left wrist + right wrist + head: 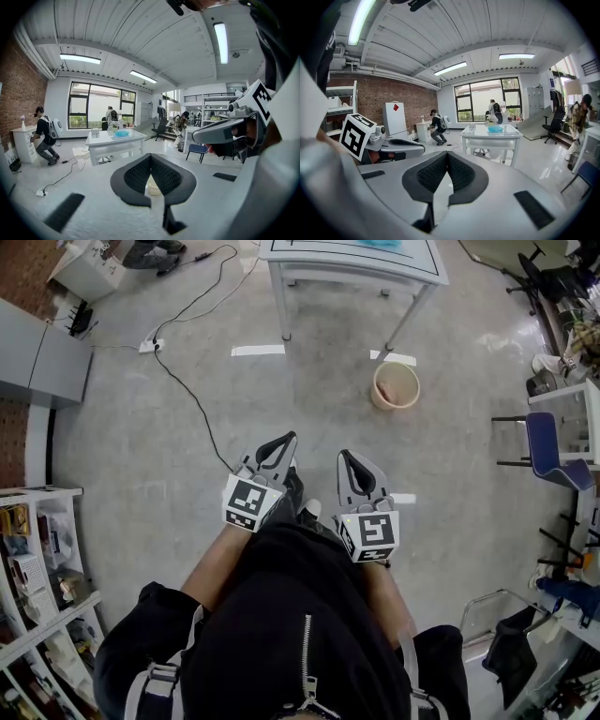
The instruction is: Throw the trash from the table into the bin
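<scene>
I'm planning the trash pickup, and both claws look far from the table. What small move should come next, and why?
Probably step forward toward the white rectangular table. Both the left claw and right claw are shut, empty, and held over the grey floor, well short of the table; the round beige bin stands on the floor beside its leg.

- No words, brand names or numbers can be read anywhere.
- The cube on the left gripper point(284, 440) bears a black-and-white square marker point(247, 502), and so does the cube on the right gripper point(346, 457). These are coded patterns, not letters.
- A red diamond label point(395, 107) is on a white cabinet point(395, 124). Any print on it is too small to read.
</scene>
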Demonstrator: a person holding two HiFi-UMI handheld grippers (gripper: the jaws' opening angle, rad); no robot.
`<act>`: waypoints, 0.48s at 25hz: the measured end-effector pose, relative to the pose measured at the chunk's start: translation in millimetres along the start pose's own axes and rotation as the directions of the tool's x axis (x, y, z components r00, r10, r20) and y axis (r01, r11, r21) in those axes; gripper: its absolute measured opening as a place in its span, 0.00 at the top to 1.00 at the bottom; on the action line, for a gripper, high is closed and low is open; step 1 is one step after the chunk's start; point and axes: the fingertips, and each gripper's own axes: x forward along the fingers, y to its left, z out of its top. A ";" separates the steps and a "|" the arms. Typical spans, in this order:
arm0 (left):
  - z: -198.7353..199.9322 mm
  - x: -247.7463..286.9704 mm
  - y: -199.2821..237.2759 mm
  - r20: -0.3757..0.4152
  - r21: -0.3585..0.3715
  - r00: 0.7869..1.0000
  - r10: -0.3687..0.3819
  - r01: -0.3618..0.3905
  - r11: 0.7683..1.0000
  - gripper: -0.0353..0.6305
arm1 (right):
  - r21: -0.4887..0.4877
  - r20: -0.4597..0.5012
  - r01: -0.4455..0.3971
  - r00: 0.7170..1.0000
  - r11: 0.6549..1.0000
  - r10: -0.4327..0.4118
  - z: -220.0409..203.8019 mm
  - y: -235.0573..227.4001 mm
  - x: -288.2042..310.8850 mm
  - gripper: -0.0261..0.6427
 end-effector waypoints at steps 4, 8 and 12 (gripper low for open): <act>-0.5 18.5 16.1 -0.010 -0.002 1.000 -0.017 0.017 1.000 0.94 | 0.000 -0.009 0.001 1.000 1.000 -0.001 6.6 -5.5 20.2 0.95; 8.4 40.8 33.7 -0.003 0.011 0.999 -0.050 0.050 0.999 0.94 | -0.002 -0.016 0.006 1.000 1.000 -0.006 16.8 -14.0 46.5 0.95; 11.5 61.3 53.2 -0.006 0.011 0.997 -0.071 0.071 0.997 0.94 | -0.004 -0.013 0.020 1.000 1.000 -0.020 28.9 -22.5 70.6 0.95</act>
